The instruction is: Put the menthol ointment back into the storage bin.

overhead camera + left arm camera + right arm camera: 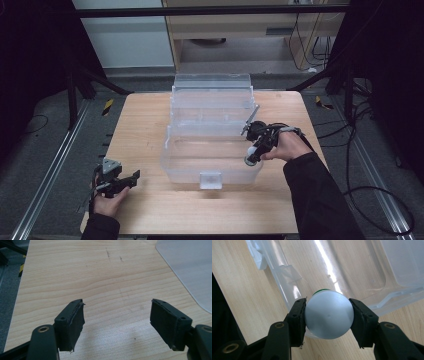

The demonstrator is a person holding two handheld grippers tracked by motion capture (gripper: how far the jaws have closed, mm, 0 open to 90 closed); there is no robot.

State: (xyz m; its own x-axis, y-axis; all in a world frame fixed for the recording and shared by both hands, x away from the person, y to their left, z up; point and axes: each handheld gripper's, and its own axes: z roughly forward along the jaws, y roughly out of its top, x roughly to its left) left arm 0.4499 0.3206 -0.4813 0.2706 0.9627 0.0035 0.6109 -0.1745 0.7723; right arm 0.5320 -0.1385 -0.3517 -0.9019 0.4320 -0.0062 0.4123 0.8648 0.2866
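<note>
A clear plastic storage box (176, 161) stands in the middle of the wooden table (145, 120), its lid (212, 86) tipped up at the back. My right gripper (253, 151) hovers at the box's front right corner, shut on a small pale round container (248, 159). In the right gripper view that container (328, 318) shows a smooth grey-white round end and a sliver of green behind it, clamped between the right gripper's (328, 302) two jaws above the box wall (287, 292). My left gripper (131, 179) rests low at the front left, open; nothing lies inside the left gripper (117, 302).
A clip latch (210, 179) sticks out of the box's front wall. The box's rounded corner (192, 272) shows at the upper right of the left gripper view. Bare wood lies left of the box. Metal rails (47, 175) and cables (380, 195) flank the table on the floor.
</note>
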